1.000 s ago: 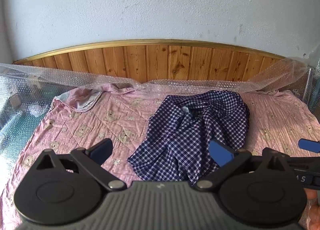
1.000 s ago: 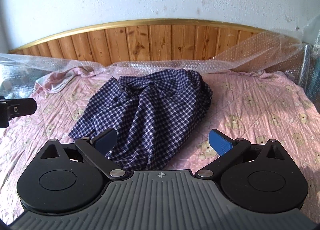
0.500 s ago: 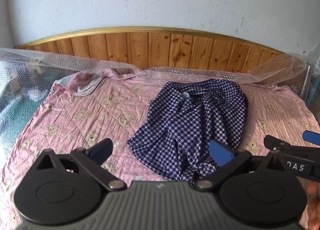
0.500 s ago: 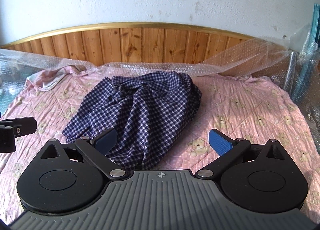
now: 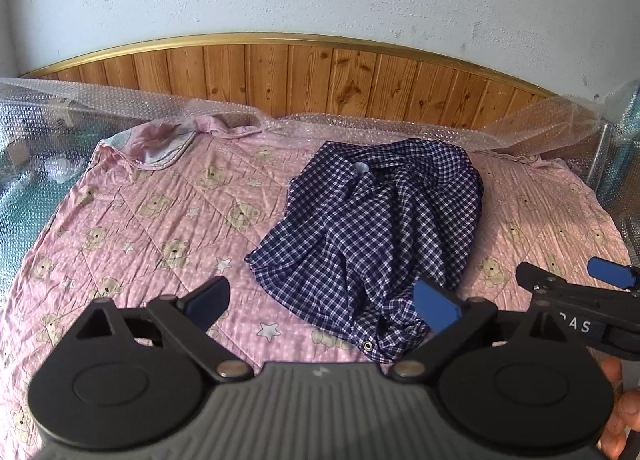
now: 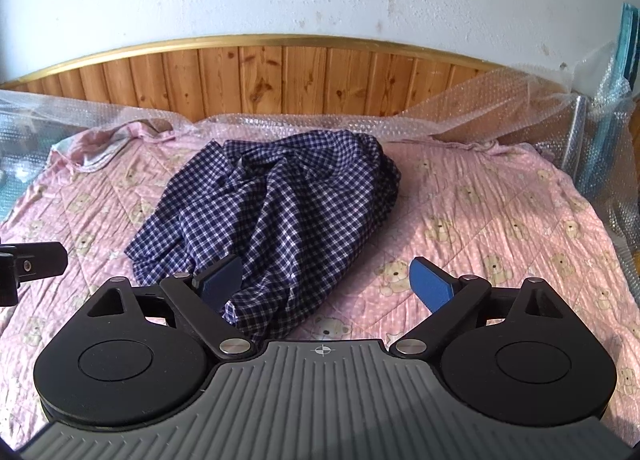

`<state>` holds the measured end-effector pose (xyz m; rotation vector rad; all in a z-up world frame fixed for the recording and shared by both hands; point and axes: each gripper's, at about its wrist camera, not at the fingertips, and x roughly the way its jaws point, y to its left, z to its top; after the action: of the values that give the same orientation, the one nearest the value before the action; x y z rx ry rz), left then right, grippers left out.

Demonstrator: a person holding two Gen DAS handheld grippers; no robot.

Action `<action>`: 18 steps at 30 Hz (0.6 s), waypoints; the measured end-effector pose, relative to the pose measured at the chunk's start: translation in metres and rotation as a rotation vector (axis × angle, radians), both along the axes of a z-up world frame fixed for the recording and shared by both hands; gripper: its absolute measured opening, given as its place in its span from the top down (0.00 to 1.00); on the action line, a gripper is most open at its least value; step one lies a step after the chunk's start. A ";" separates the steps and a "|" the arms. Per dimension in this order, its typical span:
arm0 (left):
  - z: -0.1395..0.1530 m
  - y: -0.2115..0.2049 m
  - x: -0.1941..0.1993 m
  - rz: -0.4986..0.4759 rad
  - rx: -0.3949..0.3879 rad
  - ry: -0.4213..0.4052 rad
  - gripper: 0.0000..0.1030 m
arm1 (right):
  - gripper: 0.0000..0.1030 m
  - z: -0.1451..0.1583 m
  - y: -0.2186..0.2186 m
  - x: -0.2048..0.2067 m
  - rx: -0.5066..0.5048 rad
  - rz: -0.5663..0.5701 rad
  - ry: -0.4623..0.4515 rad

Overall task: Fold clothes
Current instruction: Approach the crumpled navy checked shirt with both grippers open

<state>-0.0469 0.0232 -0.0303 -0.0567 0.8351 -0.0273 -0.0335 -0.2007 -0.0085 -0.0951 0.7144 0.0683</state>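
**A:** Left wrist view first, nearest things: the left tool (image 5: 324,302) has its jaws spread wide with nothing between them. The near hem of the checked shirt (image 5: 372,236) lies just ahead, toward its right finger, with a metal eyelet (image 5: 367,345) at the closest edge

**B:** And the right tool (image 6: 326,284)?

**A:** Its jaws are wide but closing slightly, and they press on nothing; the shirt's near tail lies by its left finger, with bare pink bedspread (image 6: 500,220) under the right one

**B:** So the shirt sits between the two tools?

**A:** Yes, right of the left tool and left of the right one. I judge both about equally near the hem

**B:** Which way does it run?

**A:** Its long axis goes near to far, a crumpled heap narrowing from the near hem up to the bunched far end, close to the bubble wrap (image 5: 400,130) and wooden headboard (image 5: 320,76)
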 end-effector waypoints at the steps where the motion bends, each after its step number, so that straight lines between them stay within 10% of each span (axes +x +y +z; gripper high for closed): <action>1: -0.001 -0.001 -0.001 -0.008 -0.001 -0.001 0.04 | 0.10 0.000 0.000 -0.001 0.002 0.000 0.000; 5: -0.003 -0.004 -0.004 -0.052 -0.020 0.007 0.25 | 0.15 -0.001 -0.001 -0.003 0.011 -0.001 0.006; 6: -0.004 -0.006 -0.005 -0.068 -0.022 0.011 0.44 | 0.21 -0.002 -0.001 -0.003 0.014 0.000 0.009; 8: -0.006 -0.009 -0.005 -0.090 -0.017 0.016 0.89 | 0.42 -0.003 -0.002 -0.002 0.030 0.012 0.022; 9: -0.006 -0.010 -0.005 -0.097 -0.014 0.017 0.99 | 0.70 -0.005 -0.002 -0.002 0.037 0.018 0.030; 10: -0.007 -0.011 -0.006 -0.103 -0.016 0.015 1.00 | 0.98 -0.006 -0.002 -0.001 0.040 0.025 0.037; 18: -0.011 -0.010 0.002 -0.126 -0.014 0.001 1.00 | 1.00 -0.012 0.001 0.005 0.044 0.027 0.026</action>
<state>-0.0452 0.0132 -0.0417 -0.0172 0.8384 -0.1511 -0.0287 -0.2001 -0.0207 -0.0618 0.7369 0.1115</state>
